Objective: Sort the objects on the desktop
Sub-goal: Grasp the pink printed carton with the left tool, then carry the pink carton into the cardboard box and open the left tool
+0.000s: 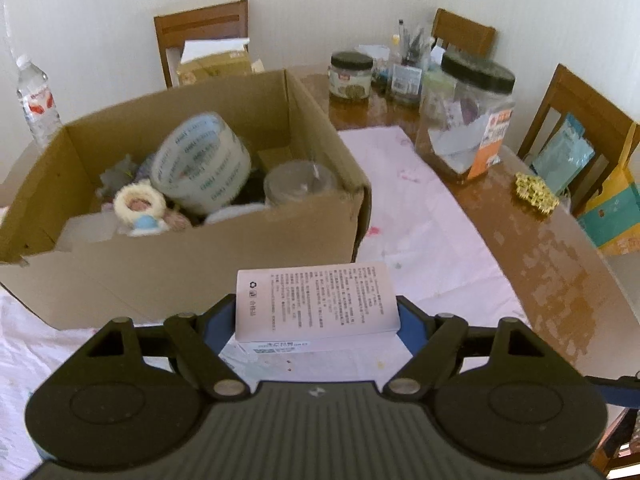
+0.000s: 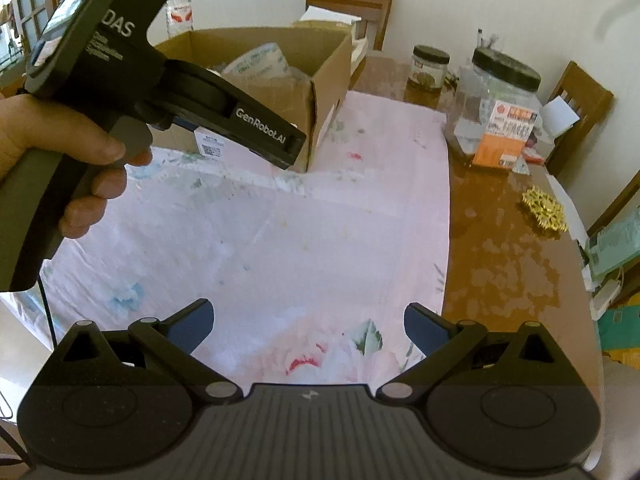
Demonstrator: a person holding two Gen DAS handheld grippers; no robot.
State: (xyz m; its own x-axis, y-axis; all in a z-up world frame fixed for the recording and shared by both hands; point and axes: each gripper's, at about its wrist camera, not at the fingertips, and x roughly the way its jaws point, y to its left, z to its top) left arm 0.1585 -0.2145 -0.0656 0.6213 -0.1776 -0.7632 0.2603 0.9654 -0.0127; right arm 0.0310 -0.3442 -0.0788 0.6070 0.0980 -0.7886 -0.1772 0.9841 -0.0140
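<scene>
The left tool (image 1: 316,312) pinches a small white box (image 1: 316,300) above the pink cloth (image 1: 420,216), just in front of the big box (image 1: 180,256). Tape (image 1: 202,162) lies inside it. The right tool (image 2: 308,320) is spread wide over the table (image 2: 516,264)

At upper left of your right wrist view, the black left gripper (image 2: 256,128) reads "GenRobot.AI" along its arm and "DAS" on its body.
</scene>
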